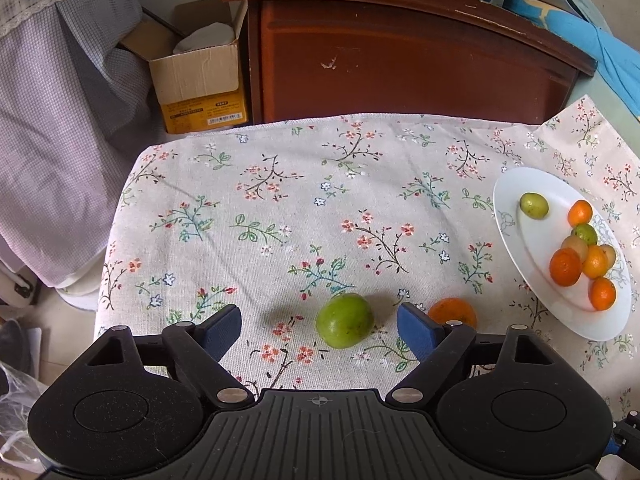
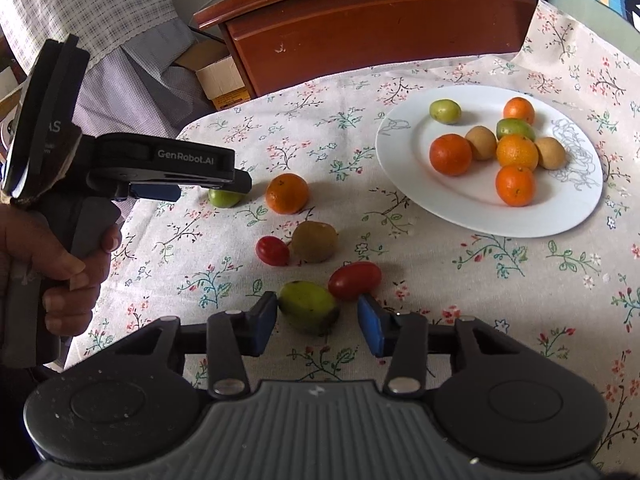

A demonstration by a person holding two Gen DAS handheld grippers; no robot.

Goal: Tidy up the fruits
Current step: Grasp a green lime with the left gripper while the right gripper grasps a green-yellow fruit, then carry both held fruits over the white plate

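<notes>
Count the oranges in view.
5. Four sit on the plate: far, left, middle, near. One lies on the cloth by the left gripper. None seems hidden.

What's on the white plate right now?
On the white plate: four oranges, two green fruits and two tan-brown ones. Whatever lies beneath the clustered pile is hidden.

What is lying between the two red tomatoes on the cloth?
Only bare floral tablecloth separates the small red tomato from the larger red tomato, seen in the right wrist view.
</notes>
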